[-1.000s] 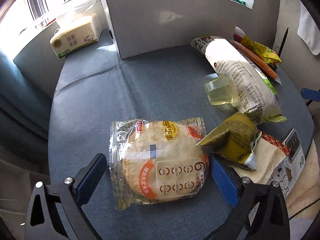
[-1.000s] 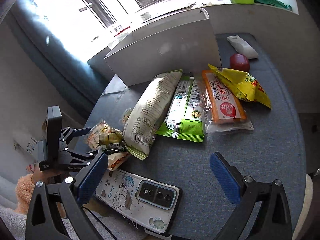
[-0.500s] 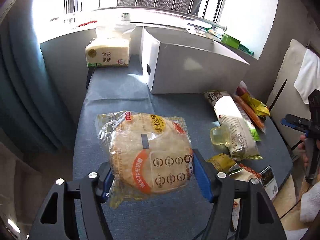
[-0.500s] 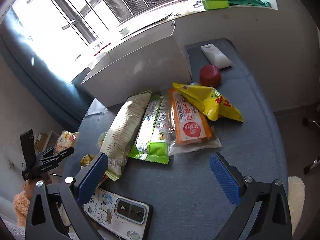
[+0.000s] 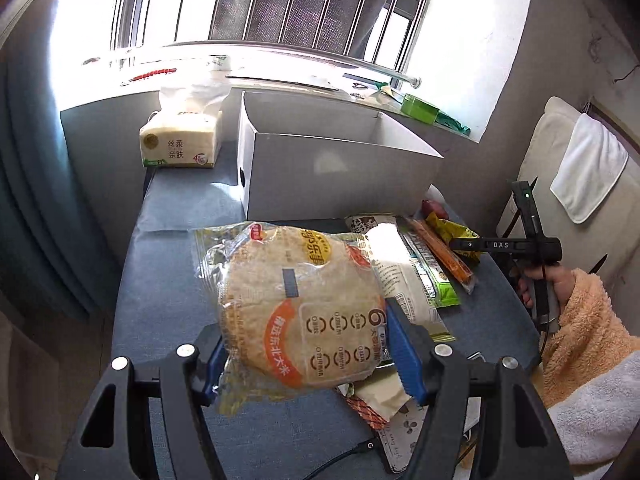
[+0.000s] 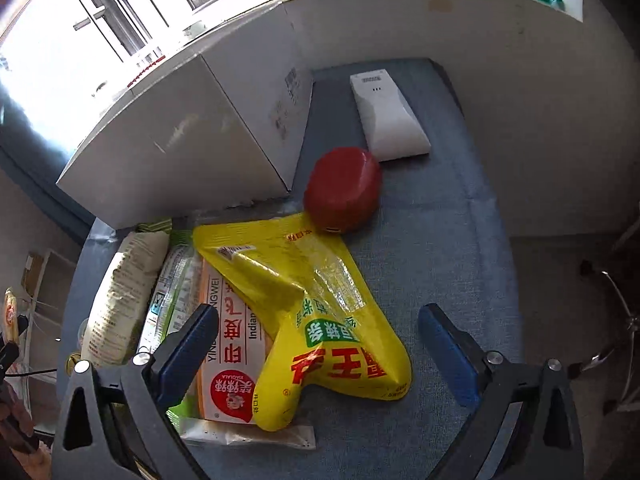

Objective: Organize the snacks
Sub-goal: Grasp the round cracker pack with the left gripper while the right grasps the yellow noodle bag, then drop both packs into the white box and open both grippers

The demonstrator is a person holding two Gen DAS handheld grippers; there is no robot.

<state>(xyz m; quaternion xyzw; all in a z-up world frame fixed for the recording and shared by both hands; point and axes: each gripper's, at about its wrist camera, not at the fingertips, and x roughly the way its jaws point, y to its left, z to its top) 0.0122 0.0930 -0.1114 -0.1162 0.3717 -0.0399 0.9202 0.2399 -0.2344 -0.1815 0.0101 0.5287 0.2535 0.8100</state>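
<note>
Transfer step under way: left gripper [image 5: 308,344] pinched rice-cracker pack [image 5: 296,304] above table [image 5: 168,280]; next, white box [image 5: 336,176] at twelve o'clock. Right gripper [image 6: 320,348] fingers closing around yellow bag [image 6: 320,308], not yet pressing.

Blown-out window [image 5: 280,12] glare, sharp focus (edges fisheye-bent)

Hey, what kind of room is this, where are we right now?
Most likely a room in someone's home, at a small table under a window. A barred window with a cluttered sill, a tissue pack, and a towel draped over a cushioned seat all suggest a lived-in space.
</note>
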